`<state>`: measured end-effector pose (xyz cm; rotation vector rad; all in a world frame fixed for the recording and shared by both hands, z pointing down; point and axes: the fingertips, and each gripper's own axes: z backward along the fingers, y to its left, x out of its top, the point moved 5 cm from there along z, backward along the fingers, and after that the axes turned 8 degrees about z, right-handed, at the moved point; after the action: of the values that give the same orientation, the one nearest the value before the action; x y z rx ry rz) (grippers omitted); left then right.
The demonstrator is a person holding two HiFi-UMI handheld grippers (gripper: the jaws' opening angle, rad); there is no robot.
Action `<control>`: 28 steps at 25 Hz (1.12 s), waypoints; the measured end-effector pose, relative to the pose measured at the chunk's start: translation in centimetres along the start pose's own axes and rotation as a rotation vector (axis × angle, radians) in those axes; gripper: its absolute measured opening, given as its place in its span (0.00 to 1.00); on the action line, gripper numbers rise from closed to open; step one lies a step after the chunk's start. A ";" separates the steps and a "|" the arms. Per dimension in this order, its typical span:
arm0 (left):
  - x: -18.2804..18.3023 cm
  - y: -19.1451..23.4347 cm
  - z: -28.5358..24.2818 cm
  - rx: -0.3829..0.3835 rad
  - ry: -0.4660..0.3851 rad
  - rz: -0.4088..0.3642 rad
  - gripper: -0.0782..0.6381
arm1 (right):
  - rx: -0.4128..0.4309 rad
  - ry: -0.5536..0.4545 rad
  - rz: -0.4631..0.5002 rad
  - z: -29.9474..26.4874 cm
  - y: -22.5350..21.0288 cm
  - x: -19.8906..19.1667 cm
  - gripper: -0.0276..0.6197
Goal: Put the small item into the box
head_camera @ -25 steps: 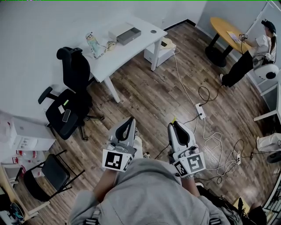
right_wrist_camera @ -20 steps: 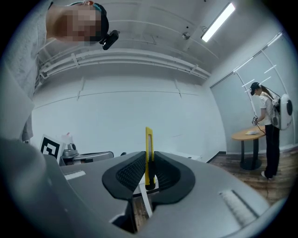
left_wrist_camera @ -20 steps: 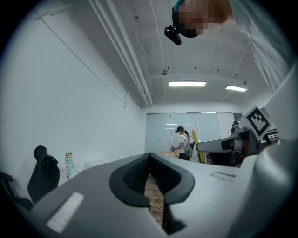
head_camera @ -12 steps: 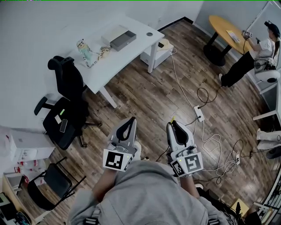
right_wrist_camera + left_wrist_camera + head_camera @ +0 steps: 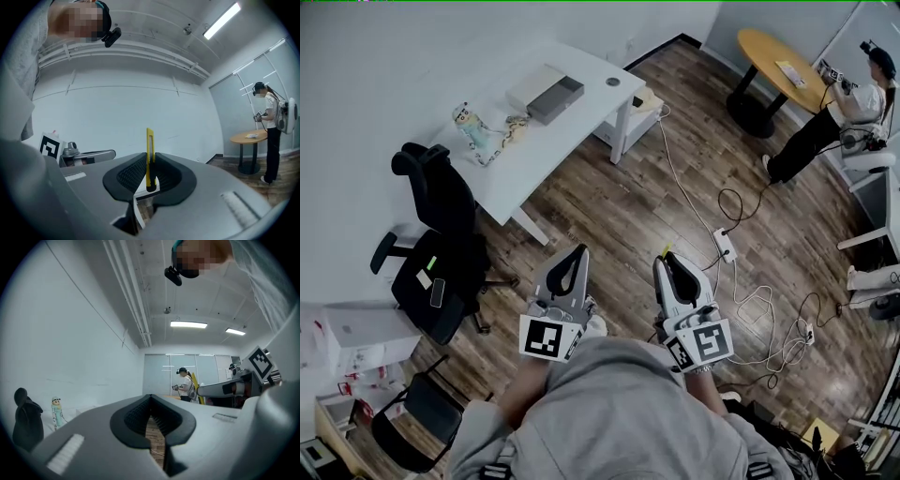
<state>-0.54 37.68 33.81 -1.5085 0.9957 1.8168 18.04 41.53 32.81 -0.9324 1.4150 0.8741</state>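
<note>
My right gripper [image 5: 149, 161] is shut on a slim yellow utility knife [image 5: 149, 154], which stands up between its jaws. In the head view the knife's yellow tip [image 5: 667, 249] pokes out past the right gripper [image 5: 667, 264]. My left gripper [image 5: 573, 257] is held beside it above the wooden floor. Its jaws meet at the tip with nothing between them [image 5: 150, 401]. A white and grey box [image 5: 546, 92] lies on the white table [image 5: 553, 141], far ahead of both grippers.
A black office chair [image 5: 439, 253] stands left of the grippers, beside the table. A pale bottle with a cord [image 5: 469, 126] sits on the table. Cables and a power strip [image 5: 724, 246] trail over the floor at right. A person [image 5: 830, 112] stands by a round wooden table [image 5: 778, 67].
The head view has shifted, so the table, box and chair sit further left in it. Both grippers keep their pose, and the right one stays shut on the knife.
</note>
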 end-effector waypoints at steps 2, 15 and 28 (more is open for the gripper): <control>0.2 1.1 -0.4 0.002 -0.012 -0.002 0.11 | -0.004 -0.003 0.009 -1.2 0.1 0.2 0.16; 0.9 7.3 -0.8 0.099 -0.030 -0.010 0.11 | 0.062 -0.009 0.035 -8.4 1.5 0.7 0.16; 0.4 9.8 -4.0 0.165 -0.011 -0.023 0.11 | 0.121 0.009 0.006 -13.3 -1.0 0.0 0.16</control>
<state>-6.34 28.90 34.83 -1.4025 1.0898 1.6813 13.61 28.97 33.44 -0.8417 1.4629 0.7805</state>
